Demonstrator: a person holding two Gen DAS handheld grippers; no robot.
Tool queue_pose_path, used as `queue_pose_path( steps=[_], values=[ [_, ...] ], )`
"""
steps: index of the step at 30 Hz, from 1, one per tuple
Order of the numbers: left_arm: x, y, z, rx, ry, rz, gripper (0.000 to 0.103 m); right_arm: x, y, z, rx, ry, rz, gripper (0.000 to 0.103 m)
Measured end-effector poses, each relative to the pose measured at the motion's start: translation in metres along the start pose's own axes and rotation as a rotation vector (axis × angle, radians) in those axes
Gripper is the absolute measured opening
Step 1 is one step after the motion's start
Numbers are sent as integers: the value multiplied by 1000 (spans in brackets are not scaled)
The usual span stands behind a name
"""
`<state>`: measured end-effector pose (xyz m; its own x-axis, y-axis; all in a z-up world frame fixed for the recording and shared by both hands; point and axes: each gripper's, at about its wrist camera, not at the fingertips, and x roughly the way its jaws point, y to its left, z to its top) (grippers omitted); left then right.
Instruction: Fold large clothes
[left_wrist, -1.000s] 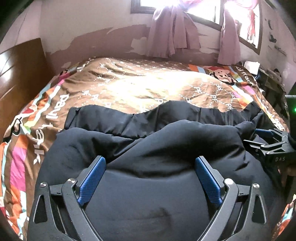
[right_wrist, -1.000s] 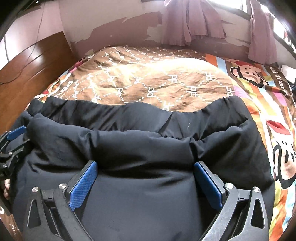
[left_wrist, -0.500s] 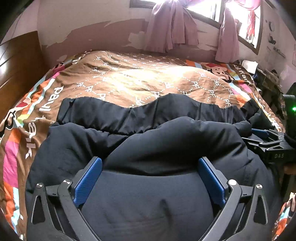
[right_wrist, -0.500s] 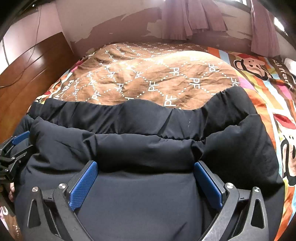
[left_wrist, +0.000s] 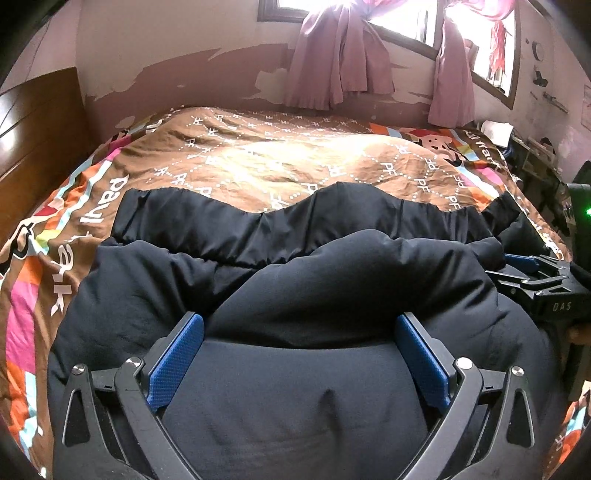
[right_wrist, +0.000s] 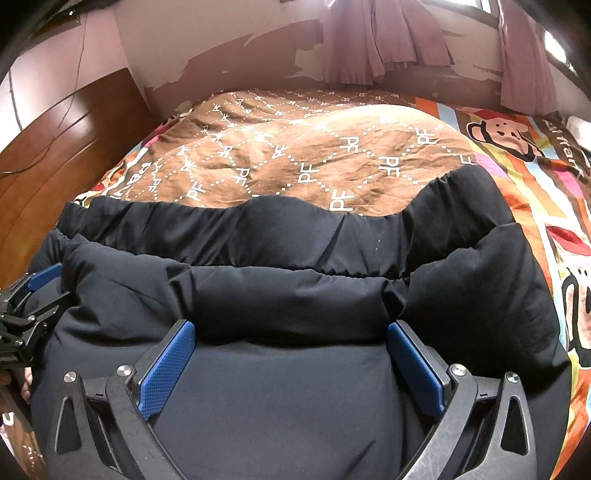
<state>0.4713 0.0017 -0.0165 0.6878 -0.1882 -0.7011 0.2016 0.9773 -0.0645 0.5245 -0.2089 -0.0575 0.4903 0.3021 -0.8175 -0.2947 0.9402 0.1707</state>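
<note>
Readable marks, as seen from my two fingers:
- "PF", white dotted letters repeated across the brown bedspread (right_wrist: 295, 155).
- "Paul" in white on the bedspread's striped border, left wrist view; further letters below it only partly legible.
- "DAS", faint, on my right gripper (left_wrist: 532, 284) body.

You are in a home bedroom. A bed (left_wrist: 258, 162) fills the room, covered by a brown quilt (right_wrist: 295, 155) printed with "PF" lettering and cartoon monkeys along its striped border. A wooden headboard (right_wrist: 55, 147) stands at your left. Pink curtains (left_wrist: 336, 62) hang at a bright window (left_wrist: 402, 18) in the far wall (left_wrist: 177, 55), whose paint is peeling. Cluttered furniture (left_wrist: 535, 162) sits beside the bed at right.
</note>
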Motion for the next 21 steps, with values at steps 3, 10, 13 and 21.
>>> queue_pose_path(
  steps=[3,10,13,21],
  values=[
    [0,0,-1,0,-2,-2,101,0,1,0,-3,-4,-2,103],
    [0,0,-2,-4,-5,-9,101,0,1,-1,-5,-4,-6,103],
    [1,0,-3,-3,-8,-8,101,-1,2,-2,-5,-3,-6,103],
    [1,3,0,-9,11,-21,101,-1,2,-1,-8,0,-10,103]
  ],
)
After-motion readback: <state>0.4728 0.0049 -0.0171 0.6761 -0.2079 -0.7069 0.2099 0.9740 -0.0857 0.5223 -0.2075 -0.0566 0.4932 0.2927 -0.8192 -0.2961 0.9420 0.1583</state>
